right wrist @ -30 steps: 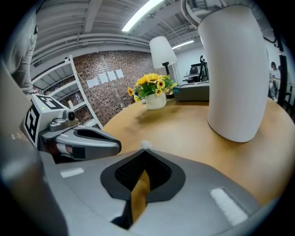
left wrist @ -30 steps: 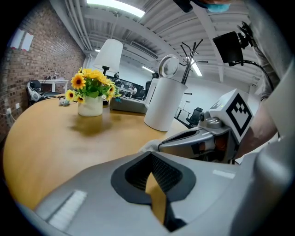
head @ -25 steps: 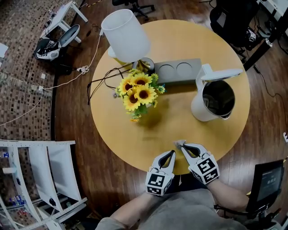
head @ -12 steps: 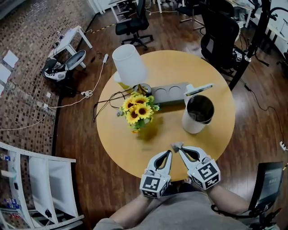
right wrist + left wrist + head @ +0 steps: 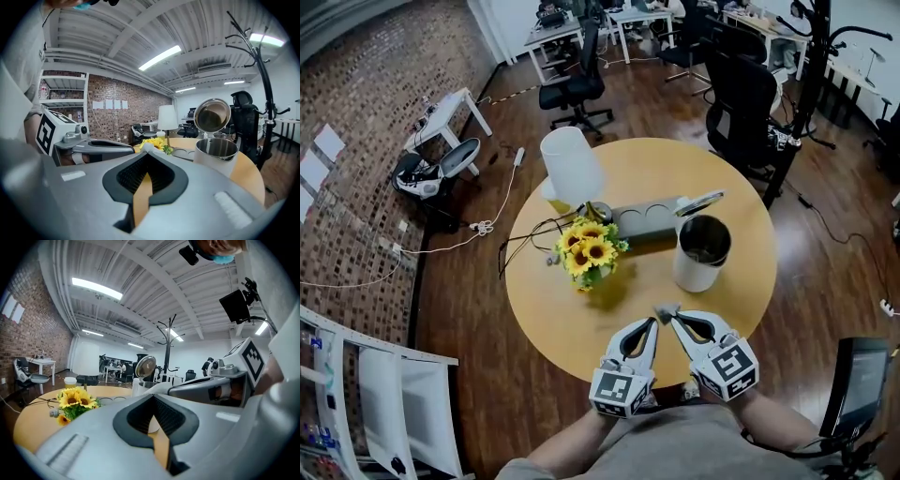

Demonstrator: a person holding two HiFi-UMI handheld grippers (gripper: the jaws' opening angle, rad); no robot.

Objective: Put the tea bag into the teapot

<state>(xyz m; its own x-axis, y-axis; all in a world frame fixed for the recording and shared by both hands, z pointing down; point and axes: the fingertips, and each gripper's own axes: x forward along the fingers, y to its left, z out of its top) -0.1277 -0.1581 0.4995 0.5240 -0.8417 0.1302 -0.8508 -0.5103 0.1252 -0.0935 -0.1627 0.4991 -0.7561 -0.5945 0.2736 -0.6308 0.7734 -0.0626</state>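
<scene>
The white teapot [image 5: 701, 255] stands on the right part of the round wooden table [image 5: 581, 319] with its lid [image 5: 699, 202] flipped up. It also shows in the right gripper view [image 5: 218, 151], ahead and to the right. My right gripper [image 5: 673, 317] hangs over the table's near edge, shut on a small pale tea bag [image 5: 663, 308]; a white bit of the bag [image 5: 147, 146] pokes out at the jaw tips. My left gripper [image 5: 652, 322] is close beside it on the left, shut and empty.
Sunflowers [image 5: 589, 251] sit mid-table, with a white lamp [image 5: 572, 165] and a grey two-hole tray [image 5: 647, 220] behind them. A black cable [image 5: 525, 248] trails off the left side. Office chairs [image 5: 741, 94] stand beyond the table, and a white frame [image 5: 384, 394] is on the floor at left.
Both grippers have risen together, still side by side, and the table looks smaller and farther below. The tea bag stays at the right jaw tips.
</scene>
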